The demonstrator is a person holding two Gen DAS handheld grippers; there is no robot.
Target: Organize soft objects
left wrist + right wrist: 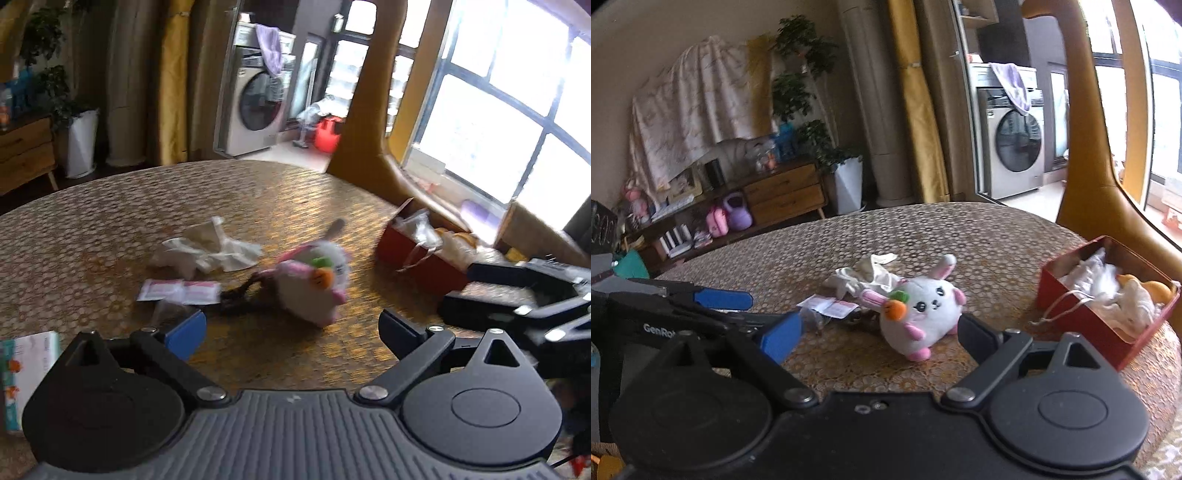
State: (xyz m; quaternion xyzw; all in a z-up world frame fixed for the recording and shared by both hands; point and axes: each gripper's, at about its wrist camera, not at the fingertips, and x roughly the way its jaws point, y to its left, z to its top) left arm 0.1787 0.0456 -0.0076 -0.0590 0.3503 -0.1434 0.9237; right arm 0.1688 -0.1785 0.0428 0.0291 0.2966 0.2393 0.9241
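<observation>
A white and pink plush bunny (pixel 919 314) with an orange carrot lies on the round patterned table (pixel 960 236); it also shows blurred in the left wrist view (pixel 314 284). A crumpled white cloth (pixel 864 277) lies just behind it, seen too in the left wrist view (pixel 207 251). A red box (pixel 1082 325) at the right holds white soft things and something orange; it shows in the left wrist view (pixel 417 258). My right gripper (pixel 882 336) is open, its jaws on either side of the bunny's near end. My left gripper (pixel 291 328) is open and empty, just short of the bunny.
A pink and white packet (pixel 181 291) and a dark braided cord (pixel 240 299) lie left of the bunny. A printed tissue pack (pixel 22 365) sits at the table's near left edge. A yellow chair back (pixel 1086 177) stands behind the box.
</observation>
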